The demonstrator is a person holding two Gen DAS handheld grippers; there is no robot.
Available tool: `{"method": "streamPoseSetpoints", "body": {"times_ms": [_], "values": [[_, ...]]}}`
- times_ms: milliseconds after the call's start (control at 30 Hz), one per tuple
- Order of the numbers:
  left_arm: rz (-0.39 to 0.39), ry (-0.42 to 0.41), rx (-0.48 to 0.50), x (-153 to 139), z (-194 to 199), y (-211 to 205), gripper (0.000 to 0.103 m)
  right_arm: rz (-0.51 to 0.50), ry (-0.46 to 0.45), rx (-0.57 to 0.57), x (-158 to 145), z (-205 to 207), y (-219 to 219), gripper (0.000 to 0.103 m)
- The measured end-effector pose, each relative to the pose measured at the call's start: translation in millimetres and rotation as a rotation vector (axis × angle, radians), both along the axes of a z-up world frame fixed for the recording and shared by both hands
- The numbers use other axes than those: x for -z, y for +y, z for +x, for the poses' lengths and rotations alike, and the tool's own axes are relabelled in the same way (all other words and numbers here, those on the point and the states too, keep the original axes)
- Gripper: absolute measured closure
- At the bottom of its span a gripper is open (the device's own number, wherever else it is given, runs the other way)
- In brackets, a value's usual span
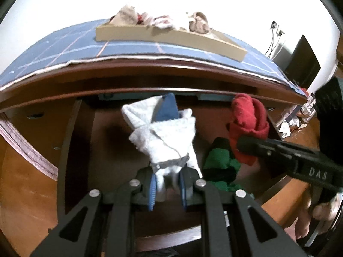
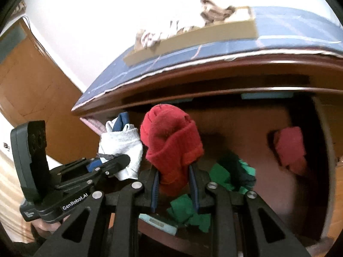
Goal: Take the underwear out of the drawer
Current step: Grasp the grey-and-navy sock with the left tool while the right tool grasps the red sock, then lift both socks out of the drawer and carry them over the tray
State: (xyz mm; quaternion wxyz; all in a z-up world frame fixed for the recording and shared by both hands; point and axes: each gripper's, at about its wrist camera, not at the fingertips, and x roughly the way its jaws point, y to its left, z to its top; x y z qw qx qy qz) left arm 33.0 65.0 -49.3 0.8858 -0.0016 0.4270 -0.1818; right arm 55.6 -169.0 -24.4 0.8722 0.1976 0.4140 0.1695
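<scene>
Over the open drawer, the left claw is clamped tight on the lower end of a white garment with a blue patch, which stands up from the blue pads above the drawer floor. In the right wrist view the same white garment shows at the left, gripped by the left claw.

The right claw is closed on a red garment, bunched and raised above the drawer. From the left wrist view the right claw reaches in from the right, with the red garment at its tip and a hand behind it.

A green garment lies crumpled on the drawer bottom below the red one, and a pinkish-red garment sits against the right wall of the drawer, blurred. A pale blue flat object lies near the drawer's front.

Above, the surface has a blue checked cover, and on it a shallow tan tray holds several pale and reddish garments.
</scene>
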Motion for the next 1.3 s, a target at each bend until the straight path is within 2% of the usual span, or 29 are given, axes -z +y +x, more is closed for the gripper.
{"method": "streamPoseSetpoints", "body": {"times_ms": [100, 367, 833, 1300], "values": [[0.020, -0.031, -0.003, -5.4, -6.4, -5.1, 0.088, -0.015, -0.046, 0.045, -10.1, -20.4, -12.9, 0.076], [0.041, -0.071, 0.008, -15.0, -18.2, -16.8, 0.088, -0.061, -0.109, 0.106, -18.6, -47.3, -8.5, 0.076], [0.081, -0.159, 0.001, -31.0, -40.2, -25.3, 0.088, -0.074, -0.182, 0.145, -28.4, -65.4, -8.6, 0.076], [0.091, -0.222, -0.010, -47.4, -46.5, -28.5, 0.088, -0.067, -0.216, 0.176, -40.5, -76.4, -15.5, 0.076]]}}
